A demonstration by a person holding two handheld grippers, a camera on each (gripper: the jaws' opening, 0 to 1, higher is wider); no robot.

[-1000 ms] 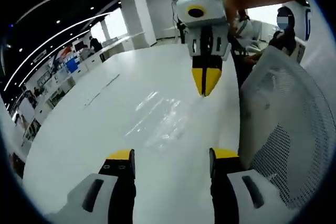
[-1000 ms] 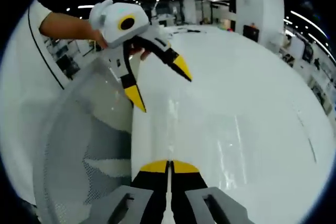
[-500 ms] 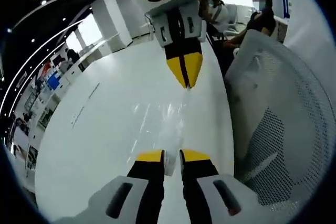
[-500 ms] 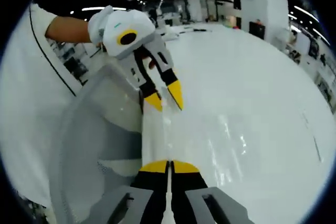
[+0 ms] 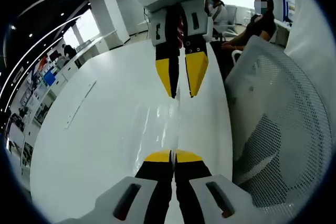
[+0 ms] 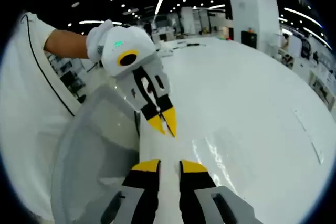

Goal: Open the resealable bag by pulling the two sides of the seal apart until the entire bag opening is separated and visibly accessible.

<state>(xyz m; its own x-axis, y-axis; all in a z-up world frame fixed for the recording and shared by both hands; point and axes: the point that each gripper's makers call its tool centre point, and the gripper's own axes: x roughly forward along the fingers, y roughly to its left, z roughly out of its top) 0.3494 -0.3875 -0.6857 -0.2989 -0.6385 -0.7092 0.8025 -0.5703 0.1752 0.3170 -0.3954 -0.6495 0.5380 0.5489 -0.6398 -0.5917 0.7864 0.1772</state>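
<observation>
In the left gripper view the left gripper (image 5: 172,155) is clenched with its yellow tips together on the near edge of the clear bag (image 5: 167,124), which lies flat on the white bench (image 5: 94,129); just beyond the bag, the right gripper (image 5: 181,80) points down at it with its jaws slightly parted. A white mesh chair (image 5: 278,124) stands close against the bench edge beside both grippers, and seated people (image 5: 252,22) show far behind it. No writing can be read; a thin strip (image 5: 80,105) lies well apart on the bench.
</observation>
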